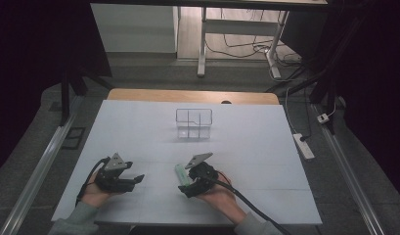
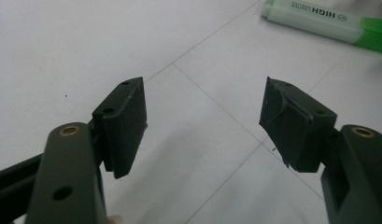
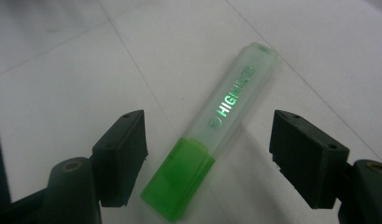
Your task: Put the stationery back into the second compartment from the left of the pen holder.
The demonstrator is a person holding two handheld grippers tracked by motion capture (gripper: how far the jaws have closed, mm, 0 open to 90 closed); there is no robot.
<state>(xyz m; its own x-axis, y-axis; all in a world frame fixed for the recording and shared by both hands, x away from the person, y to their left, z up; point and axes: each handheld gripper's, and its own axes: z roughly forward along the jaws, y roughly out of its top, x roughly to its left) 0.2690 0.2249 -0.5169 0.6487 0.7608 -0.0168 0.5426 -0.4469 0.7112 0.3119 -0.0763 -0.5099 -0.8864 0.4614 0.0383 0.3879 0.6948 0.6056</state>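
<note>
From above, the right gripper (image 1: pixel 188 184) sits over a green highlighter (image 1: pixel 181 175) on the white table (image 1: pixel 246 147), and little of the pen can be read there; the right gripper view fills that in — the highlighter (image 3: pixel 216 128) lies flat on the surface between the two black jaws, which stand wide apart with neither touching it, its bright green end nearest the camera and its pale translucent cap pointing away past the jaw tips, the word "HIGH" legible along the barrel. The left gripper (image 1: pixel 133 180) rests near the table's front edge in the person's left hand (image 1: pixel 96 192), its jaws likewise spread with nothing between them; in the left gripper view the highlighter (image 2: pixel 326 23) lies well beyond the right-hand jaw, toward the upper right corner — a relation the high view confirms only roughly. The high view alone takes in a small clear divided container (image 1: pixel 193 123) well ahead of both grippers. The table is covered in white sheets with faint seams, a wooden edge (image 1: pixel 192 96) at its far side. Beyond it are a grey floor, white desk legs (image 1: pixel 202 44), loose cables and a power strip (image 1: pixel 303 146).
</note>
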